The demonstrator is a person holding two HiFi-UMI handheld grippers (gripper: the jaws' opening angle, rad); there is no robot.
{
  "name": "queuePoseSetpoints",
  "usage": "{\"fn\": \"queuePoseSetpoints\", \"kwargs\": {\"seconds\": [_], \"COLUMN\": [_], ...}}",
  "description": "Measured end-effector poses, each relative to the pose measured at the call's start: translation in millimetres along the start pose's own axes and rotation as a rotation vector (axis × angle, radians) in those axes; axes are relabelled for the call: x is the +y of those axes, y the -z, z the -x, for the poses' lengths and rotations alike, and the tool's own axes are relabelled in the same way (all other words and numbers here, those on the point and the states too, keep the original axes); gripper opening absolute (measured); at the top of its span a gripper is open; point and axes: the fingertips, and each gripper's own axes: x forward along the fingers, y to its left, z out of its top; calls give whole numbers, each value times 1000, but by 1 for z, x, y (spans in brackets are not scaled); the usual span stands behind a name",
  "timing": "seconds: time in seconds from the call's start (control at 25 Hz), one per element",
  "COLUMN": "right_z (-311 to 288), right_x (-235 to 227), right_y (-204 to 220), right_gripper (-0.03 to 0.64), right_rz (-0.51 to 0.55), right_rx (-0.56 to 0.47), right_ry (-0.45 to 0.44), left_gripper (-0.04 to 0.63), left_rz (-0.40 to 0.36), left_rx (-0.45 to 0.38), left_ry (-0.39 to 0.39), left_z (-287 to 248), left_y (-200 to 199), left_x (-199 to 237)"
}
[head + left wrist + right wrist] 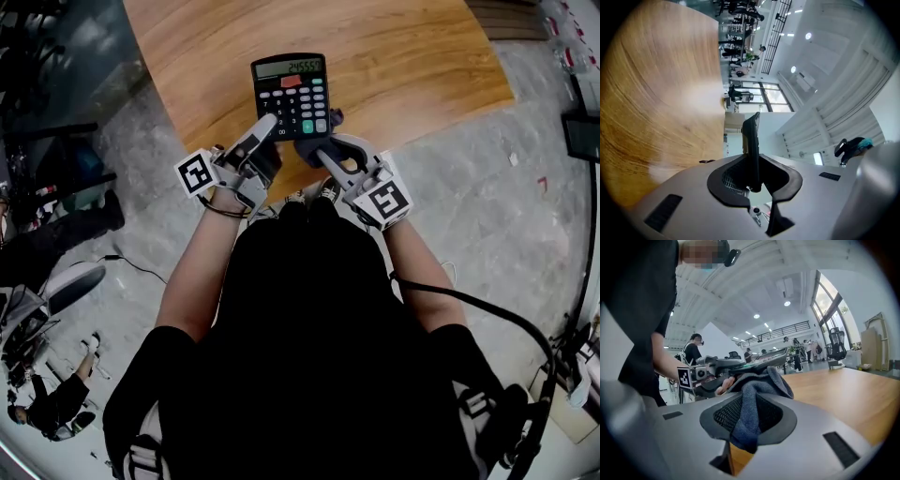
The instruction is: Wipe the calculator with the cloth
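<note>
A black calculator (291, 94) with a lit display is held face up above the wooden table (412, 56). My left gripper (269, 124) is shut on its lower left corner; in the left gripper view the calculator (751, 140) stands edge-on between the jaws. My right gripper (319, 148) is shut on a dark blue-grey cloth (312, 145), bunched against the calculator's lower right edge. In the right gripper view the cloth (752, 401) fills the jaws and touches the underside of the calculator (764, 359), with the left gripper (722, 369) beyond it.
The table edge runs just beneath both grippers, above a grey floor (469, 187). A person (52, 405) and dark equipment (56, 178) are at the left of the head view. An office chair (836, 348) stands behind the table.
</note>
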Motion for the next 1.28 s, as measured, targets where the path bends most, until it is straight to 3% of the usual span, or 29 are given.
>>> {"fn": "queuePoseSetpoints", "kwargs": {"seconds": [0.2, 0.32, 0.44, 0.6, 0.92, 1.28], "right_z": [27, 16, -2, -7, -21, -27], "right_x": [-34, -67, -95, -116, -128, -128], "right_y": [30, 40, 52, 83, 130, 139], "right_gripper": [86, 86, 86, 86, 86, 86], "right_rz": [-100, -96, -81, -111, -203, -206], "right_rx": [59, 109, 191, 330, 522, 629], "right_ry": [151, 248, 323, 400, 460, 447], "left_gripper": [71, 71, 71, 71, 71, 72], "left_rz": [-15, -3, 5, 23, 32, -56], "left_rx": [13, 18, 30, 56, 102, 153], "left_ry": [-29, -68, -120, -190, -321, -404], "left_z": [2, 6, 8, 8, 15, 17], "left_y": [-6, -23, -29, -8, 4, 5], "left_x": [15, 41, 71, 104, 153, 172]}}
